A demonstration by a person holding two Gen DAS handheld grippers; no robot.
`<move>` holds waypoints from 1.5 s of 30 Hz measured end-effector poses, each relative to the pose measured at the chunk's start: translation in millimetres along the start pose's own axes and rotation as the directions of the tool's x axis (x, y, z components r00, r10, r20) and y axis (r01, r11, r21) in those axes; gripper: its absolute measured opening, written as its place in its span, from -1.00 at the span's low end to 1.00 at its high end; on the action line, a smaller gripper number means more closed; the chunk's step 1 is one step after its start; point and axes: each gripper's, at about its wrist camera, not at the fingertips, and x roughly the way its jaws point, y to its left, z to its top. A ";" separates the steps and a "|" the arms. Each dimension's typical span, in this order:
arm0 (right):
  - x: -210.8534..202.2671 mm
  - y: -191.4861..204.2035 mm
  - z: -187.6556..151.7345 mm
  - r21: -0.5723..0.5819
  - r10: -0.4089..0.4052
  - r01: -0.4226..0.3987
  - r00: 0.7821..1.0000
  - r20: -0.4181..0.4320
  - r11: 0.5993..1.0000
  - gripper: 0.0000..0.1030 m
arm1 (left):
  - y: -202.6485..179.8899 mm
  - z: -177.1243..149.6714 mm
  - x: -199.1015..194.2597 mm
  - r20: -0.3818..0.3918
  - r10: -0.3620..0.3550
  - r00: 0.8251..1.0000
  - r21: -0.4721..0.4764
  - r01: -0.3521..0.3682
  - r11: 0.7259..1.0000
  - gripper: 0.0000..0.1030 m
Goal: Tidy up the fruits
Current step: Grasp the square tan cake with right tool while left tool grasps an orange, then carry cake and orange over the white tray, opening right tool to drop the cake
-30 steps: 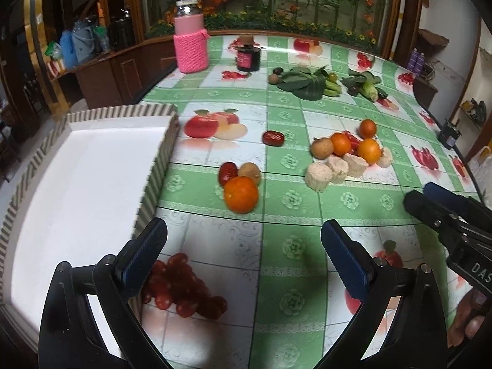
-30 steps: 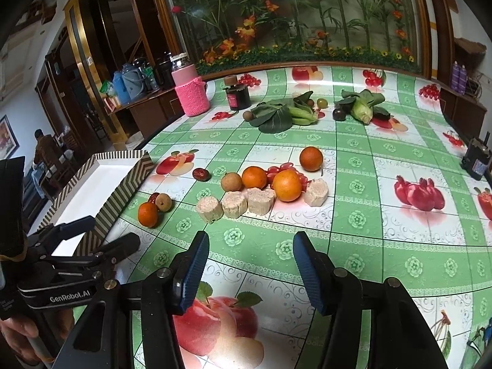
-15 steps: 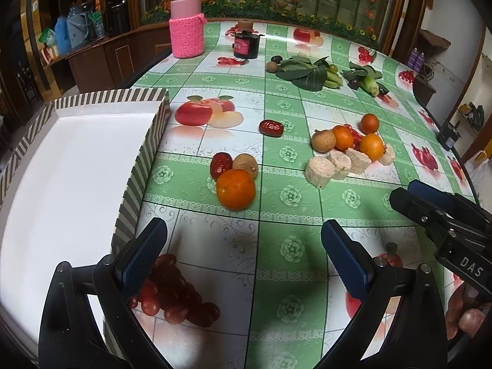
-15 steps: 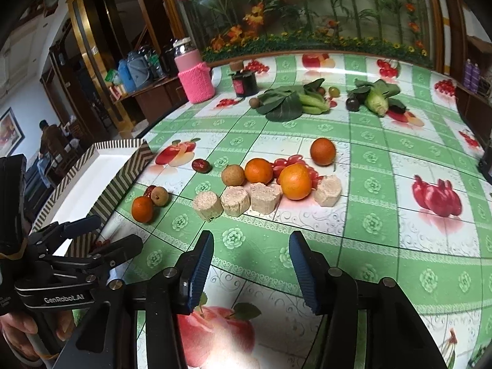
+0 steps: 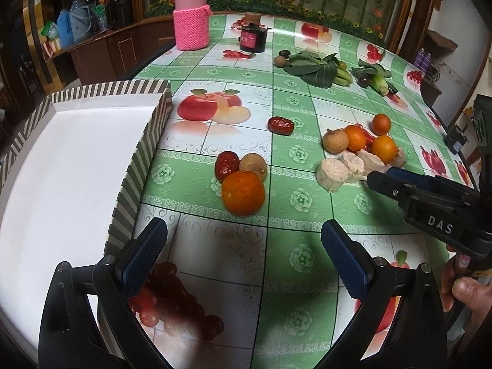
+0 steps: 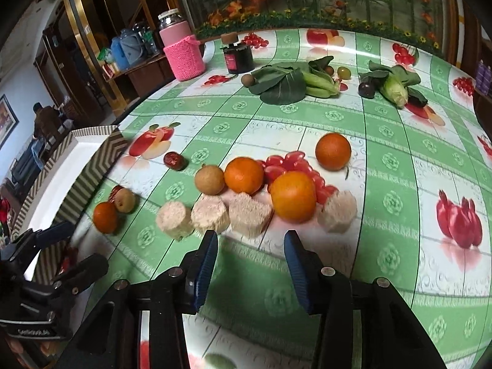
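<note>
My left gripper [image 5: 243, 258] is open and empty, just short of an orange [image 5: 243, 192] that lies with a red date [image 5: 226, 166] and a brown longan [image 5: 252, 166] beside the white striped tray [image 5: 144, 153]. My right gripper [image 6: 250, 264] is open and empty, just short of a row of beige cut chunks [image 6: 249, 215]. Behind them lie three oranges [image 6: 293, 196], a longan [image 6: 209, 180] and small red tomatoes [image 6: 286, 163]. A lone date [image 6: 173, 160] lies nearer the tray [image 6: 92, 166].
Leafy greens [image 6: 286, 83], corn [image 6: 395, 89], a dark jar [image 6: 238, 57] and a pink knit-covered flask [image 6: 181, 52] stand at the far side of the table. Fruit pictures are printed on the green checked tablecloth [image 5: 295, 276]. The tray holds nothing.
Both grippers have moved forward and lower toward the fruit. The right gripper has closed in on the chunks and its jaws have narrowed a little. Nothing has been taken hold of.
</note>
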 end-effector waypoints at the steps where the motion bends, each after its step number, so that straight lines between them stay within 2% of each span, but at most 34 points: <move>1: 1.9 0.1 1.7 -0.003 0.000 0.000 1.000 0.002 1.000 -0.17 | 0.9 0.5 1.7 -0.003 0.000 1.000 -0.006 0.000 1.000 0.97; 5: 8.3 0.9 8.0 -0.032 -0.029 0.029 0.999 0.020 0.999 -0.44 | 2.9 3.0 6.9 -0.014 0.002 1.000 -0.015 -0.002 1.000 0.97; 8: 6.2 1.0 6.3 -0.041 -0.041 0.041 0.999 0.016 0.998 -0.44 | 4.0 5.3 7.1 -0.010 0.006 1.000 -0.013 -0.006 1.000 0.95; 11: -0.2 -0.9 1.4 -0.026 -0.046 0.046 0.999 0.016 0.999 -0.44 | 5.4 7.5 8.4 -0.013 0.004 1.000 -0.013 -0.004 1.000 0.78; 14: -10.1 -0.3 -4.9 -0.021 -0.033 0.034 0.999 0.032 0.999 -0.44 | 5.8 9.1 11.4 -0.016 0.008 1.000 -0.010 -0.008 1.000 0.52; 17: -18.1 -0.3 -10.6 -0.007 -0.016 0.016 0.999 0.044 1.000 -0.44 | 6.2 11.3 12.4 -0.006 0.011 1.000 -0.009 -0.011 1.000 0.46; 19: -21.0 -0.4 -12.7 0.005 0.002 -0.003 0.999 0.049 1.000 -0.44 | 6.4 12.4 13.2 0.001 0.015 1.000 -0.009 -0.015 1.000 0.24; 21: -24.3 0.4 -14.7 0.012 0.011 -0.012 0.998 0.056 1.000 -0.44 | 6.2 12.6 16.3 -0.011 0.004 1.000 -0.007 -0.004 1.000 -0.21; 23: -27.3 1.4 -16.8 0.018 0.021 -0.023 0.998 0.063 1.000 -0.44 | 5.5 9.9 18.9 -0.024 -0.008 1.000 0.002 0.008 1.000 -0.41; 25: -30.8 2.5 -18.8 0.025 0.035 -0.037 0.997 0.071 0.999 -0.44 | 4.8 7.9 16.2 -0.009 0.002 1.000 0.018 -0.002 1.000 -0.44; 29: -37.1 6.6 -23.5 0.023 0.041 -0.043 0.996 0.079 0.999 -0.44 | 8.2 5.9 9.9 -0.004 -0.030 1.000 0.016 0.030 0.999 -0.47; 37: -50.7 24.2 -28.6 0.012 0.092 -0.093 0.991 0.099 0.996 -0.44 | 12.7 -2.3 -28.6 0.022 -0.083 0.996 0.020 0.083 0.996 -0.47; 45: -57.2 62.4 -19.6 -0.035 0.192 -0.190 0.975 0.107 0.981 -0.45 | 37.9 -8.6 -64.4 0.065 -0.019 0.998 0.003 0.018 1.000 -0.47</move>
